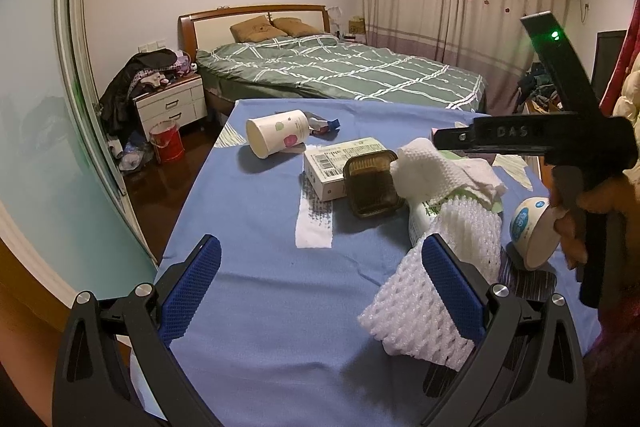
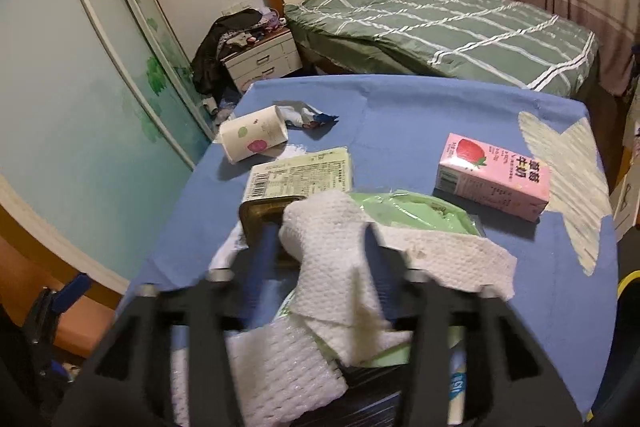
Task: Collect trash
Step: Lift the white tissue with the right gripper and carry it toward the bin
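Trash lies on a table under a blue cloth (image 1: pixel 260 247): a tipped paper cup (image 1: pixel 278 133), a crumpled wrapper (image 1: pixel 322 125), a barcode box (image 1: pixel 340 167), a brown plastic tray (image 1: pixel 372 187), a white foam net (image 1: pixel 440 267) and a round white tub (image 1: pixel 532 227). My left gripper (image 1: pixel 320 287) is open over bare cloth, its right pad against the foam net. A crumpled paper towel (image 2: pixel 332 239) sits between the spread, blurred fingers of my right gripper (image 2: pixel 324 255), over a green pack (image 2: pixel 416 211). A pink milk carton (image 2: pixel 492 179) lies to the right.
A bed (image 1: pixel 340 71) with a green cover stands beyond the table. On the left are a cluttered nightstand (image 1: pixel 172 103), a red bucket (image 1: pixel 166 141) on the floor and a sliding wardrobe door (image 1: pixel 48 147). A hand (image 1: pixel 580 219) holds the right gripper's handle.
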The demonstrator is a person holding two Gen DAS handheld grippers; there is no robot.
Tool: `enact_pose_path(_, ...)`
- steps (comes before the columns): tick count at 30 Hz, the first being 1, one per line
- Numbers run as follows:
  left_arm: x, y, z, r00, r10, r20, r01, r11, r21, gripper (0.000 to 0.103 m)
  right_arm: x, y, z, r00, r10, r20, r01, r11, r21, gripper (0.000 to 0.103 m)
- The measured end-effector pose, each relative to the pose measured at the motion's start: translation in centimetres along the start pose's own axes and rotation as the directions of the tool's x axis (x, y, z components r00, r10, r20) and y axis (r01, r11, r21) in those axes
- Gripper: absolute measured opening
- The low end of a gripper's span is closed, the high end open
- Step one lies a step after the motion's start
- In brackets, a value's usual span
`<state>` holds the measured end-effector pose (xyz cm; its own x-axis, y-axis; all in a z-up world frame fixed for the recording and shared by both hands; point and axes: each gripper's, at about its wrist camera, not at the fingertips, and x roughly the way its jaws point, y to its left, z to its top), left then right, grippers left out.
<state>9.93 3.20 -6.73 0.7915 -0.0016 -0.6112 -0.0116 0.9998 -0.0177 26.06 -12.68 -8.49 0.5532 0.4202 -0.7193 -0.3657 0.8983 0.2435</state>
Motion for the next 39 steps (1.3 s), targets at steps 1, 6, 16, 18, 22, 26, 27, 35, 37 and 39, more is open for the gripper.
enact_pose_path(1, 0.1, 0.0, 0.0, 1.000, 0.000, -0.001, 0.000, 1.000, 0.001, 0.099, 0.3, 0.0, 0.0, 1.000, -0.012, -0.006, 0.012, 1.000, -0.002, 0.051)
enact_pose_path(6, 0.1, 0.0, -0.1, 1.000, 0.003, -0.001, -0.003, 1.000, 0.006, 0.099, 1.3, -0.5, 0.0, 0.999, 0.017, -0.032, -0.016, 1.000, 0.024, 0.005)
enact_pose_path(16, 0.1, -0.1, 0.0, 1.000, -0.005, 0.002, 0.005, 1.000, 0.009, 0.099, -7.5, -1.2, 3.2, 0.978, 0.043, 0.202, -0.050, 0.998, 0.030, 0.003)
enact_pose_path(18, -0.1, -0.3, 0.0, 1.000, -0.009, 0.005, 0.009, 1.000, 0.011, 0.099, -9.2, -0.6, 3.9, 0.973, 0.013, 0.229, -0.010, 1.000, -0.014, 0.003)
enact_pose_path(22, -0.5, -0.7, 0.0, 1.000, -0.018, 0.016, 0.018, 1.000, 0.017, 0.099, -12.2, -0.4, 4.3, 0.957, -0.025, 0.288, 0.037, 0.999, -0.038, 0.002)
enact_pose_path(26, -0.6, -1.4, 0.0, 0.999, -0.030, 0.017, 0.029, 0.999, 0.035, 0.099, -14.5, -1.7, 3.9, 0.947, -0.057, 0.317, 0.066, 0.998, -0.017, 0.002)
enact_pose_path(27, -0.7, -1.7, 0.0, 0.999, -0.034, 0.017, 0.033, 0.999, 0.039, 0.099, -15.0, -2.2, 3.9, 0.944, -0.067, 0.325, 0.073, 0.997, -0.007, 0.002)
enact_pose_path(35, -1.0, -4.4, 0.3, 0.997, -0.069, 0.024, 0.067, 0.995, 0.077, 0.099, -19.7, -4.3, 5.1, 0.907, -0.121, 0.402, 0.124, 0.992, 0.020, 0.003)
enact_pose_path(37, -1.2, -5.0, 0.4, 0.997, -0.077, 0.026, 0.074, 0.994, 0.084, 0.099, -19.6, -3.2, 6.0, 0.904, -0.163, 0.395, 0.192, 0.981, -0.034, 0.002)
enact_pose_path(39, -1.6, -5.4, 0.4, 0.996, -0.080, 0.033, 0.077, 0.993, 0.090, 0.099, -20.2, -3.1, 6.8, 0.916, -0.120, 0.381, 0.149, 0.988, -0.047, 0.002)
